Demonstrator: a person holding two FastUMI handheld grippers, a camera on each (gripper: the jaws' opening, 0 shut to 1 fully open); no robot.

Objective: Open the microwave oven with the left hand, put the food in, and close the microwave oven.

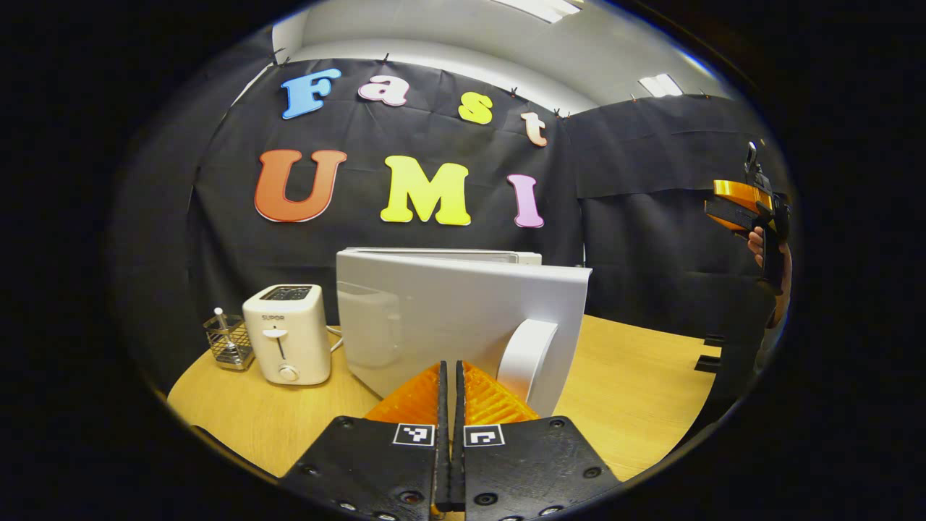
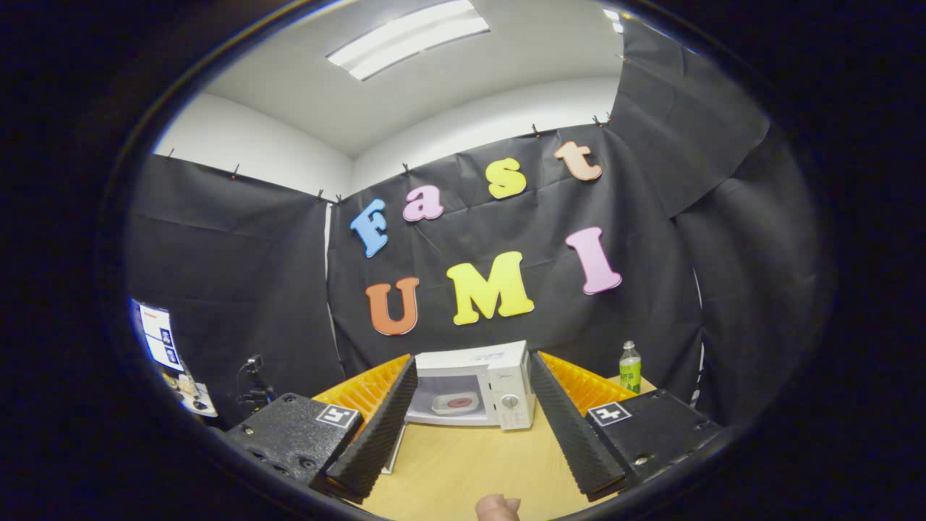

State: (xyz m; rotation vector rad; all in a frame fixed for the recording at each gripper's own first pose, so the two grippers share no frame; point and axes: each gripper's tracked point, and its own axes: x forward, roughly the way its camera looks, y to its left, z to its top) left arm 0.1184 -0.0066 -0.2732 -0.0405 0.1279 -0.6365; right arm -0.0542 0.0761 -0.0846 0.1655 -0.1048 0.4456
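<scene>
Left gripper view, item one: your left gripper (image 1: 450, 376), fingers pressed together with no gap, nothing between them. Directly ahead of the fingertips stands the microwave door (image 1: 463, 318), swung out so you face its outer side; its curved white handle (image 1: 527, 358) sits just right of the tips. Left of the fingers: a white toaster (image 1: 287, 333) and a small wire basket (image 1: 228, 344) on the wooden table (image 1: 636, 391). Far right: the other gripper, held high in a hand.

Right gripper view, item two: your right gripper (image 2: 470, 383), fingers spread wide and empty. Between them, well ahead, the microwave (image 2: 477, 383) sits with its cavity exposed; a plate of food (image 2: 456, 402) rests inside. A green bottle (image 2: 630, 367) stands beyond the right finger. A fingertip (image 2: 498, 506) shows at the bottom edge.

Step in hand, by judgement: food is placed, closing remains. Next move calls for you to bring the closed left fingers against the door's outer face near the handle and push it steadily toward the cavity until it latches.
</scene>
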